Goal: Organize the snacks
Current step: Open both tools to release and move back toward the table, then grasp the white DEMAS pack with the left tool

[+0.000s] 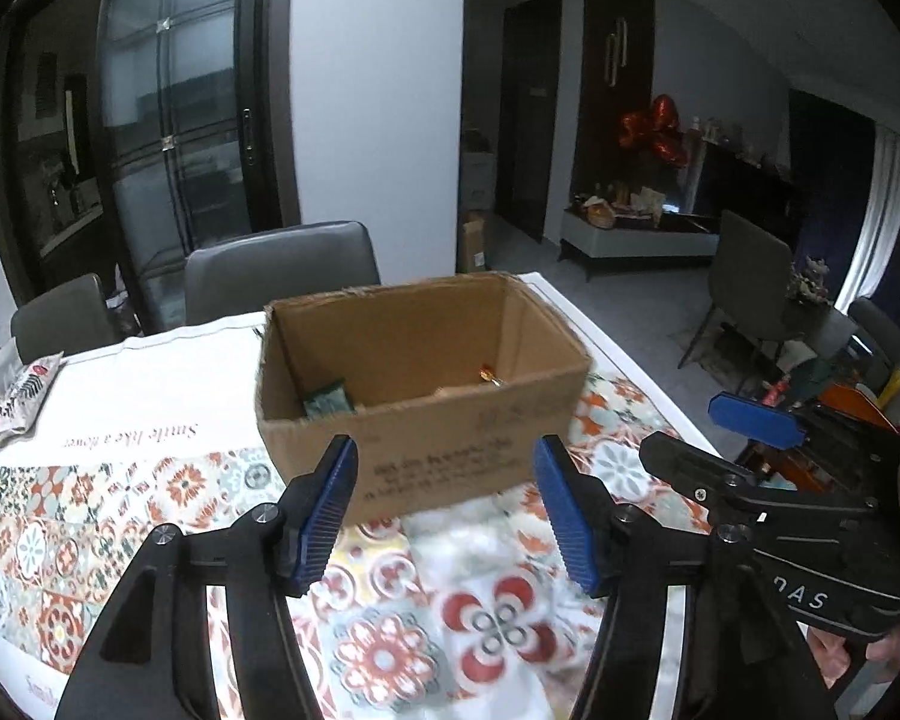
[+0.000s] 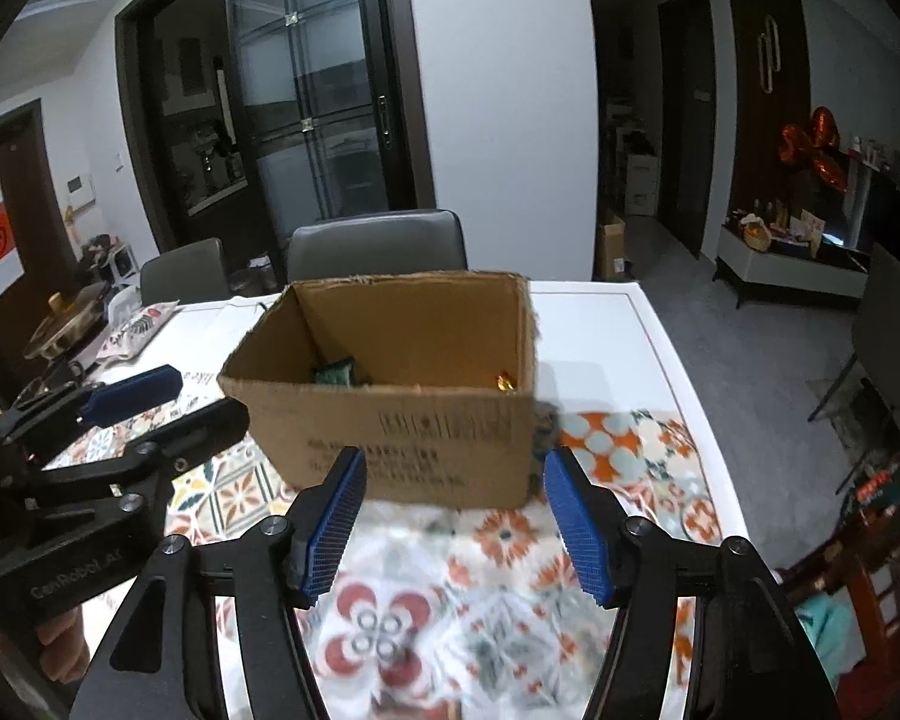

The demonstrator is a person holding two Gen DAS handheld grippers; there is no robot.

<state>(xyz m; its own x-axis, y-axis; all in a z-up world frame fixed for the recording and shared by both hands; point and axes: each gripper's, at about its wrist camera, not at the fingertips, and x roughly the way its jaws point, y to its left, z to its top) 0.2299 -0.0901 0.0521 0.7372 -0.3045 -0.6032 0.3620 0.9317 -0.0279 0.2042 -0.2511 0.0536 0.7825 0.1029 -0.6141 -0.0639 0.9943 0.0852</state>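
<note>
An open cardboard box (image 1: 450, 450) stands on the patterned tablecloth, seen also in the right wrist view (image 2: 420, 444). Inside it lie a green snack packet (image 1: 328, 401) (image 2: 335, 373) and a small gold-and-red wrapped snack (image 1: 489, 375) (image 2: 505, 383). My left gripper (image 1: 444, 513) is open and empty, just in front of the box. My right gripper (image 2: 455, 522) is open and empty, also in front of the box. Each gripper shows in the other's view: the right one (image 1: 732, 444) and the left one (image 2: 168, 402). A white patterned snack bag (image 1: 21, 396) (image 2: 132, 330) lies at the table's far left.
Two grey chairs (image 1: 282, 270) stand behind the table (image 2: 660, 348). A pot (image 2: 66, 318) sits at the far left end. The table's right edge drops to grey floor, with another chair (image 1: 744, 276) and clutter beyond.
</note>
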